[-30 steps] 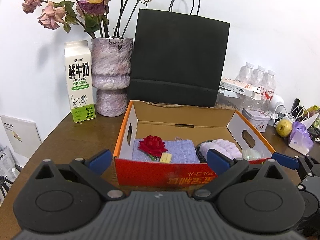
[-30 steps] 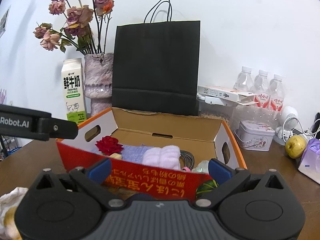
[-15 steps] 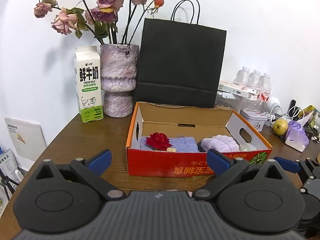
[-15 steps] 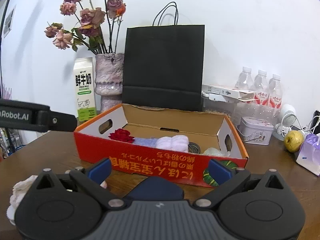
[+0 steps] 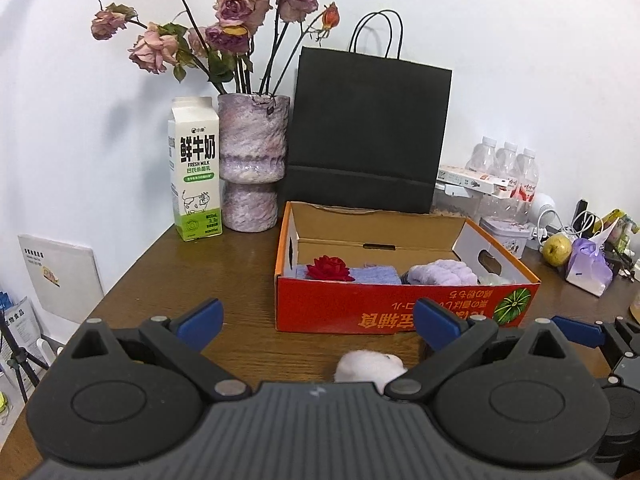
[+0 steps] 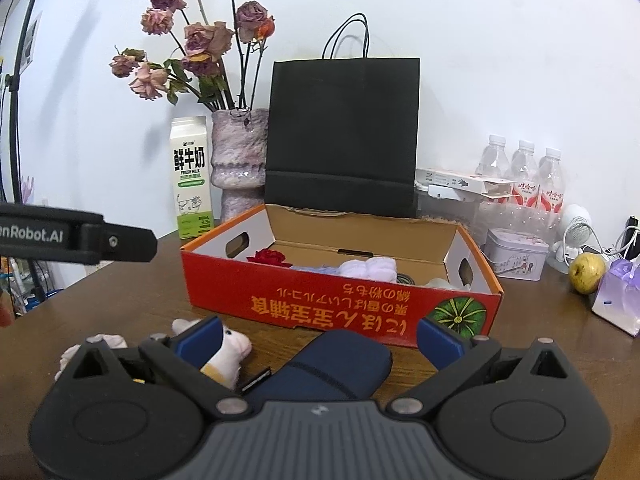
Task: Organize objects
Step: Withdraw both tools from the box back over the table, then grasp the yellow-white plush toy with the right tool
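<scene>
Right wrist view shows the right gripper spread wide, empty, above a navy pouch that looks soft, light, best pinched mid-body.

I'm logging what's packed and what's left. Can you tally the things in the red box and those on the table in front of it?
In the box: 4 at least (rose, blue cloth, lilac towel, clear item)
In front: 2 (plush toy, navy case)
Total: 6

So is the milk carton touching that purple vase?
Apart. In the left wrist view a narrow strip of white wall and brown table shows between the milk carton and the vase.
</scene>
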`<control>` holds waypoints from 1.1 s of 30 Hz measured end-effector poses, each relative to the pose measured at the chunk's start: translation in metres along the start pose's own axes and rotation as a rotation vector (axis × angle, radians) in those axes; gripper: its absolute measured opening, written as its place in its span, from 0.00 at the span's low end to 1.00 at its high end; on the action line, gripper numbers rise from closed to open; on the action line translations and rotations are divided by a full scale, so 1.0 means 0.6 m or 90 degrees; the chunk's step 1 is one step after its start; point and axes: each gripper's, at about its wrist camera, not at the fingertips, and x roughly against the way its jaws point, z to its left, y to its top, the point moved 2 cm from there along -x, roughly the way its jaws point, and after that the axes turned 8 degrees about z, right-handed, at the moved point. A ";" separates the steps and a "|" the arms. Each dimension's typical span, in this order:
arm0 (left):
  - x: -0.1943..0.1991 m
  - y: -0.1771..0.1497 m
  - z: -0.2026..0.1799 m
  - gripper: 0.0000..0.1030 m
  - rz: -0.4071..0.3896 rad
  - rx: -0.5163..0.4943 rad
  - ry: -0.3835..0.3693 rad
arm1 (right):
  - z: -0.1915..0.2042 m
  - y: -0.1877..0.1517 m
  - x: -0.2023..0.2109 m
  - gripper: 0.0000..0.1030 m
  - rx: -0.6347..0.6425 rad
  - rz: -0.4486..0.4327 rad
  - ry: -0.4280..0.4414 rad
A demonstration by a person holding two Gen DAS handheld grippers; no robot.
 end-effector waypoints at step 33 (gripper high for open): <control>0.076 -0.112 0.115 1.00 0.038 0.028 0.012 | 0.099 -0.052 0.051 1.00 0.015 -0.005 0.051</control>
